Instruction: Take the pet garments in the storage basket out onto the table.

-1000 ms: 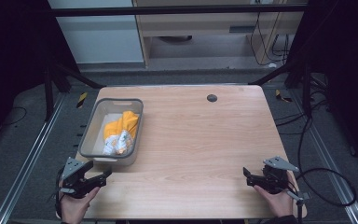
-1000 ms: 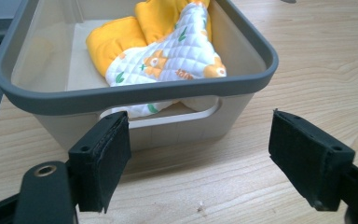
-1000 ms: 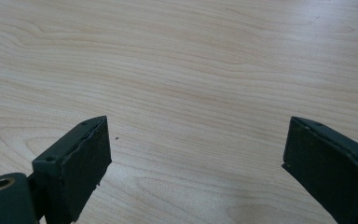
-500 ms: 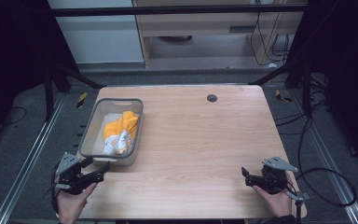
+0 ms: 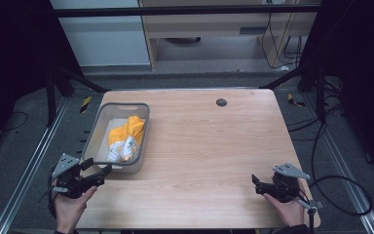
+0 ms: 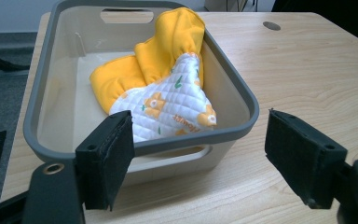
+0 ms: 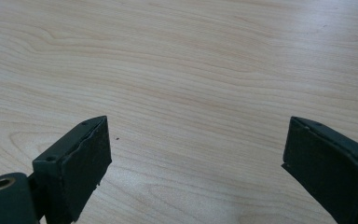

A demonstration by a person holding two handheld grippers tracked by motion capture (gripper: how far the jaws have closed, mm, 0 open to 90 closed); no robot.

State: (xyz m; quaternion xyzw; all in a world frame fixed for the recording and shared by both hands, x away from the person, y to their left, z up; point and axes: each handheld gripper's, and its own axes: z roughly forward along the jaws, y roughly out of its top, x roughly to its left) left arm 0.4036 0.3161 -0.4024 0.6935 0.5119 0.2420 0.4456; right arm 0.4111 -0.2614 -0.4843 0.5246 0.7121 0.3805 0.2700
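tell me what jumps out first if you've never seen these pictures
The yellow and white quilted cloth bunched in the grey bin at the table's left side. Next, the two grippers at the near edge: the left gripper by the bin, the right gripper over bare wood, both open.

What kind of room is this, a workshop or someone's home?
Probably a lab or recording station, not a home. A bare wooden table stands in a dark metal frame, cables trail across the grey floor, and a person holds a claw in each hand: left claw, right claw.
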